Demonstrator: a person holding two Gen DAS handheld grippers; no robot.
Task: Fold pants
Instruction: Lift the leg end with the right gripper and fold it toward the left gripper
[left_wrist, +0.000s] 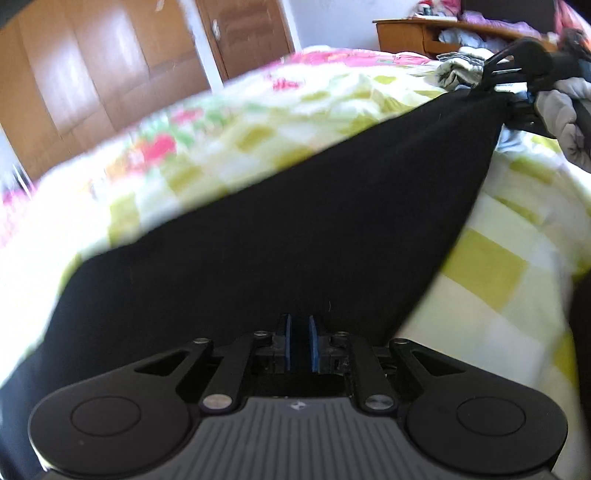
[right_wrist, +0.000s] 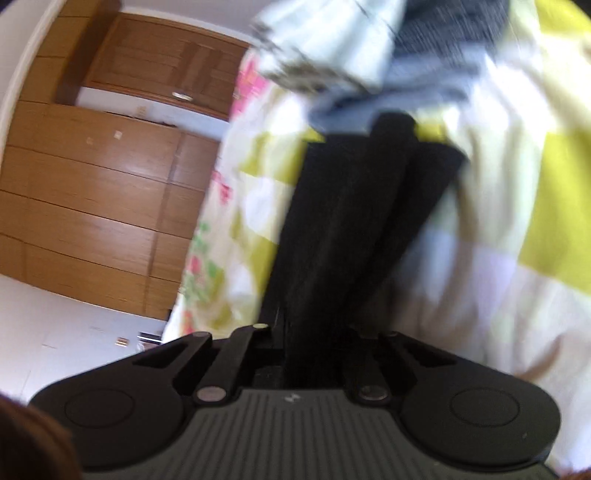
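The black pants (left_wrist: 295, 221) are stretched taut over the bed between my two grippers. At the bottom of the left wrist view, my left gripper (left_wrist: 299, 343) has its blue pads almost together on the near edge of the cloth. My right gripper (left_wrist: 495, 86) shows at the top right of that view, pinching the far end of the pants. In the right wrist view the black pants (right_wrist: 351, 221) run in folds straight out from my right gripper (right_wrist: 295, 332), whose fingertips are buried under the cloth.
The bed has a yellow-green checked bedspread (left_wrist: 480, 258) with a pink floral border. A pile of other garments (right_wrist: 351, 55) lies beyond the pants. A grey-gloved hand (left_wrist: 561, 114) holds the right gripper. Wooden wardrobes (right_wrist: 92, 184) and a cluttered desk (left_wrist: 413, 33) stand behind.
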